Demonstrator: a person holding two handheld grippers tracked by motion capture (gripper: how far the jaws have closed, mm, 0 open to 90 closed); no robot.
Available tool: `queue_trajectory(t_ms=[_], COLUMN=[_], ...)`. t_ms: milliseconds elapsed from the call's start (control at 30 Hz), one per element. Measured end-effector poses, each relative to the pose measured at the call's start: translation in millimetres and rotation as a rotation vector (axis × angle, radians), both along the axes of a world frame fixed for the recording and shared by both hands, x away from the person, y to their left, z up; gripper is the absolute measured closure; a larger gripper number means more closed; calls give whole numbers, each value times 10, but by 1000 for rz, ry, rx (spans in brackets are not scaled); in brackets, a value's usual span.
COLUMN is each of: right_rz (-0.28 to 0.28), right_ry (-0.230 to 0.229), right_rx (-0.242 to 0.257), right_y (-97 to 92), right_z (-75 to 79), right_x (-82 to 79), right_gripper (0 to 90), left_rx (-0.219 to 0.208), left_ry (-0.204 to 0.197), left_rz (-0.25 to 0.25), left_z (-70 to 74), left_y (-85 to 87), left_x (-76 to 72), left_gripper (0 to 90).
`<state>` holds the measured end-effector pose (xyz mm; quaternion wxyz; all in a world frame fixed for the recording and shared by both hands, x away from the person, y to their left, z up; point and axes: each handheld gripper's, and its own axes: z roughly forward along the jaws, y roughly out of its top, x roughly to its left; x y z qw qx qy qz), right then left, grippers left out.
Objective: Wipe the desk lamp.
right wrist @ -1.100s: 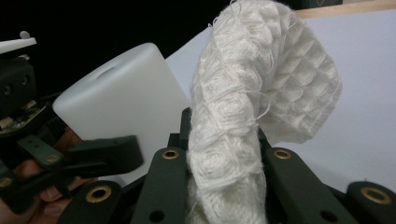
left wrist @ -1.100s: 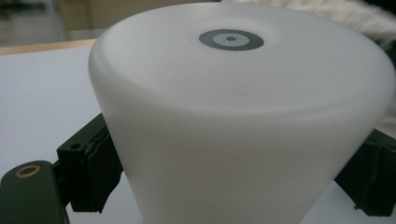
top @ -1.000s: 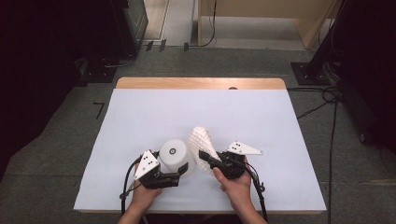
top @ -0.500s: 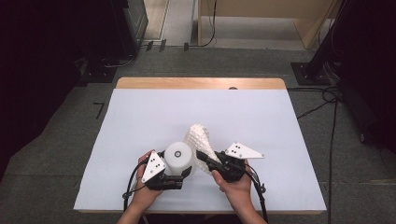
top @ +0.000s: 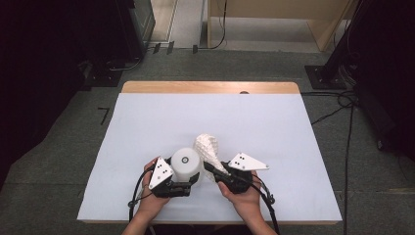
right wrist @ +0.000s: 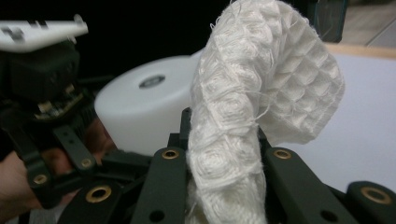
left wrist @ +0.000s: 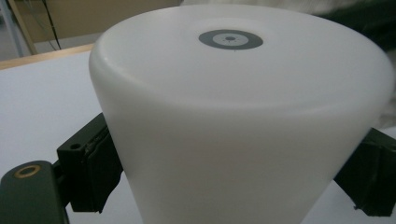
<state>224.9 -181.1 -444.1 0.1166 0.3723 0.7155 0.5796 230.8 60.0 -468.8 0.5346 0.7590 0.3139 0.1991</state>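
A white cup (top: 186, 162) stands upside down near the table's front edge, a grey ring mark on its top. My left gripper (top: 188, 177) is shut on it. In the left gripper view the cup (left wrist: 233, 116) is very close, with a black pad (left wrist: 88, 172) pressed on each side. Just right of the cup, my right gripper (top: 211, 169) is shut on a white waffle-weave cloth (top: 208, 147) that stands up and curls over. In the right gripper view the cloth (right wrist: 261, 93) rises from between the jaws of my right gripper (right wrist: 224, 156). There the cup (right wrist: 140, 112) and left gripper (right wrist: 46, 93) sit at the left.
A white sheet (top: 147, 127) covers the table, with a wooden strip (top: 210, 87) bare at the far edge. Cables (top: 350, 127) lie on the floor to the right. Dark equipment (top: 58, 58) stands at the left.
The left gripper and the cup have shifted slightly right, and the cloth's top has swung a little left. Cup and cloth now stand closer together.
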Motion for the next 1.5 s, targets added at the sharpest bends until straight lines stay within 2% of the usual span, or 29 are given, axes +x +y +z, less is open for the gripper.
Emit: queue_trajectory(t_ms=[133, 300, 367, 533, 667, 767, 933, 1000, 1100, 1167, 1233, 1300, 1367, 1467, 1500], right_rz=[-5, -22, -24, -35, -43, -50, -54, -56, -57, -56, -58, -59, -59, -59, -59], right_ry=[55, 36, 42, 46, 49, 48, 51, 55, 59, 62, 62, 65, 67, 59, 59], right_rx=[-3, 17, 16, 9, 13, 12, 9, 6, 2, -2, -1, 1, 1, 4, 4], right_y=[0, -58, -72, -94, -121, -143, -161, -162, -160, -160, -164, -171, -174, -175, -174], right_z=[-109, -57, -60, -94, -91, -90, -93, -101, -122, -132, -140, -141, -139, -127, -121], right_x=[51, 57, 62, 92, 107, 119, 126, 129, 138, 144, 153, 157, 158, 152, 147], right_gripper=[776, 775, 776, 775, 776, 775, 775, 775, 775, 775, 776, 775, 775, 776, 775], left_rx=[-4, 2, 10, 46, 30, 35, 56, 50, 69, 50, 59, 56, 39, -55, -69], left_ry=[-2, 7, 13, 1, 5, 3, -31, -19, 14, 20, 12, 18, 29, 41, 32], left_rz=[-1, 8, 15, 23, 29, 35, 129, 168, 248, 255, 264, 253, 213, 95, 47], left_z=[-3, -22, -35, -66, -91, -89, -74, -61, -75, -84, -81, -76, -65, 12, 46], left_y=[19, 26, 19, -13, -15, -14, -113, -162, -223, -226, -247, -233, -189, -58, -16], left_x=[9, 26, 30, 10, 13, -1, -111, -132, -137, -151, -165, -153, -131, -86, -74], left_gripper=[87, 87, 86, 86, 85, 85, 54, 37, 39, 61, 84, 85, 86, 86, 86])
